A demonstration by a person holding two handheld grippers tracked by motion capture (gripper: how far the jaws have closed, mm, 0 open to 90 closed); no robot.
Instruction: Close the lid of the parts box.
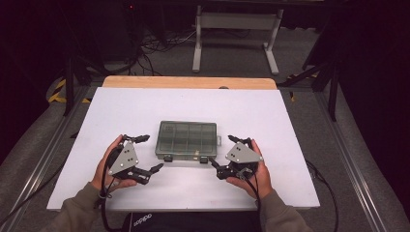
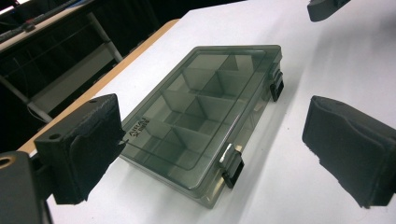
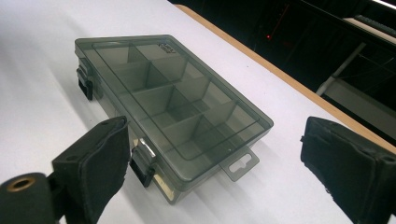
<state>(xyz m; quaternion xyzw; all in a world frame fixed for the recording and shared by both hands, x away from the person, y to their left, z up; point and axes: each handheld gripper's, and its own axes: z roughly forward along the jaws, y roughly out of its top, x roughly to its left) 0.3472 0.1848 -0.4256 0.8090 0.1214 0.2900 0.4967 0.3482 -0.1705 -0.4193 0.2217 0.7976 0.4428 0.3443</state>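
The smoky clear compartment box (image 1: 187, 139) lies flat near the middle of the white table (image 1: 121, 111), closed, its two dark latches (image 1: 168, 157) on the side that faces the near edge and a small hang tab (image 1: 218, 140) on its right end. The left gripper (image 1: 144, 153) sits just off the box's left end with its jaws spread wide and nothing between them; the right gripper (image 1: 223, 153) stands just off the right end, likewise released and empty. The likely work is to undo the latches and lift the lid, and the risks come from the box itself: it looks light and slick on a smooth top, so a push on one latch without the other gripper bracing it could slide or spin it toward the table's far edge. A wide pad (image 2: 348, 149) may also catch the lid's rim along with the latch and tip the whole box up
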